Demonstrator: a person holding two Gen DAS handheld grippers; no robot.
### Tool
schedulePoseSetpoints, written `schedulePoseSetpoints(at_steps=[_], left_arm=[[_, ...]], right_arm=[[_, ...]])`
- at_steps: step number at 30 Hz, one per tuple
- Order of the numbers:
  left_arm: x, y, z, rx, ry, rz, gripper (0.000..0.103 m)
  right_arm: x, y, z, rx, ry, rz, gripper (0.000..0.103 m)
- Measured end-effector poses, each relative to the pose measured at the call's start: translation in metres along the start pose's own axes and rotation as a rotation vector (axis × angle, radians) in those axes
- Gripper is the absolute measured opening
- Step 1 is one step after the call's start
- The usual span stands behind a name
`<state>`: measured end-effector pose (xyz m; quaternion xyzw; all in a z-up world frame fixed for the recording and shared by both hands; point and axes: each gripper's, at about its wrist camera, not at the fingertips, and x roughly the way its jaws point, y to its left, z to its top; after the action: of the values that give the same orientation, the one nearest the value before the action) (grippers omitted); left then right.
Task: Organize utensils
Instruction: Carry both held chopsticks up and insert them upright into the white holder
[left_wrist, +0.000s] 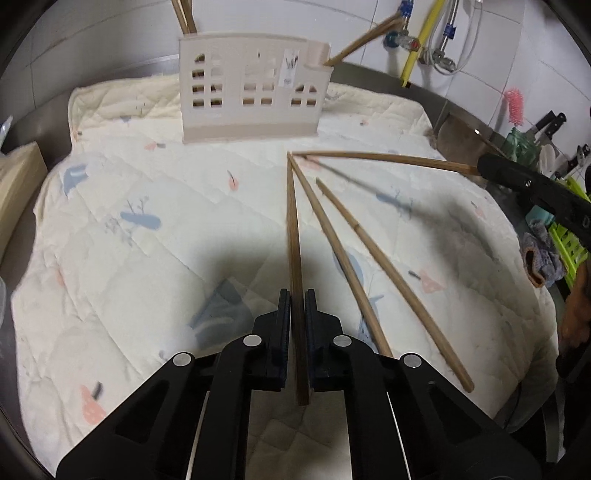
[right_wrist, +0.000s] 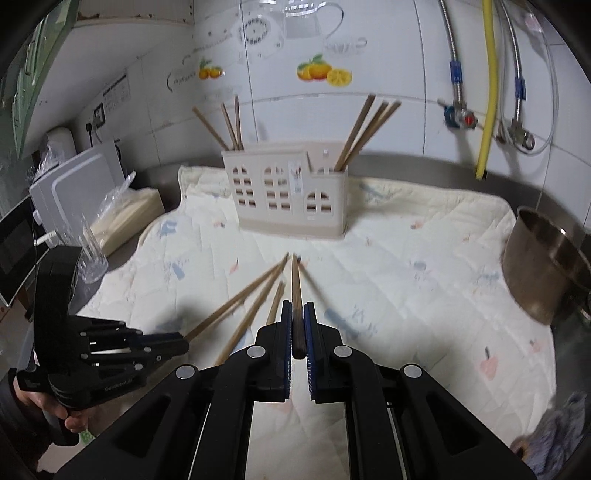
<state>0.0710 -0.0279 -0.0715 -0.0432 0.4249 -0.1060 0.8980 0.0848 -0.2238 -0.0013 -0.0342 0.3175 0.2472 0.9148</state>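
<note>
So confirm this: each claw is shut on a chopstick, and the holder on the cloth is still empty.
Not empty. The right wrist view shows chopsticks already standing in the holder. The rest holds: left claw and right claw each grip a chopstick.

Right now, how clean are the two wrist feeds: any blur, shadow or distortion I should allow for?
Left wrist view: fisheye bows the loose chopsticks; the left gripper throws a dark shadow on the quilted cloth; the holder looks soft. Right wrist view: motion blur smears the chopsticks on the cloth and the pot; no harsh glare.

Dim indoor light, motion blur, fisheye vignetting
</note>
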Motion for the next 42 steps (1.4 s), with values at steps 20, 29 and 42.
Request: schedulePoseSetpoints(at_steps=[20, 29, 42], left_arm=[[-0.071, 0.007, 0.113, 0.106, -0.209, -0.001, 0.006], [-0.096, 0.011, 0.169, 0.138, -0.274, 0.001, 0.006], [-0.145, 0.026, 0.260, 0.139, -0.463, 0.084, 0.006]], right_arm=[[-0.012, -0.016, 0.104, -0.065, -0.083, 0.045, 0.006], [-0.024, -0.012, 0.164, -0.153, -0.108, 0.053, 0.006], [-0.031, -0.007, 0.234, -0.185, -0.199, 0.058, 0.006]])
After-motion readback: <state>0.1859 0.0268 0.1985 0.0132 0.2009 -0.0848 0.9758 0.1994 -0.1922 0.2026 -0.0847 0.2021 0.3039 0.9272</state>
